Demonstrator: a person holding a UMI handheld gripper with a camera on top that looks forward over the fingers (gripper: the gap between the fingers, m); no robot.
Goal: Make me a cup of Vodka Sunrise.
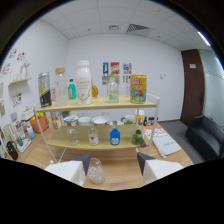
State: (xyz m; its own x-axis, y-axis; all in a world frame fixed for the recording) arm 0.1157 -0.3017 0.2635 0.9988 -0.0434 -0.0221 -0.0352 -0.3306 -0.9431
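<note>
Glass lined up at the gripper, shelf of bottles behind

The gripper (112, 165) is spread wide at bottom centre, nothing clamped; a clear glass (95, 170) is seen standing on the desk (120, 177) between its fingers, nearer the left one. Mid-frame, a two-tier shelf (100, 106) is loaded with a white bottle (84, 82), a yellow can (138, 89) and a small blue bottle (114, 136).

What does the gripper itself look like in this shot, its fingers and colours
Only the tips of the gripper show. Its two fingers are broad, pale, whitish blocks with flat faces, each ending in a dark wedge-shaped inner tip. No cables, markings, hand or sleeve can be seen; everything behind the fingers is hidden in black.
</note>
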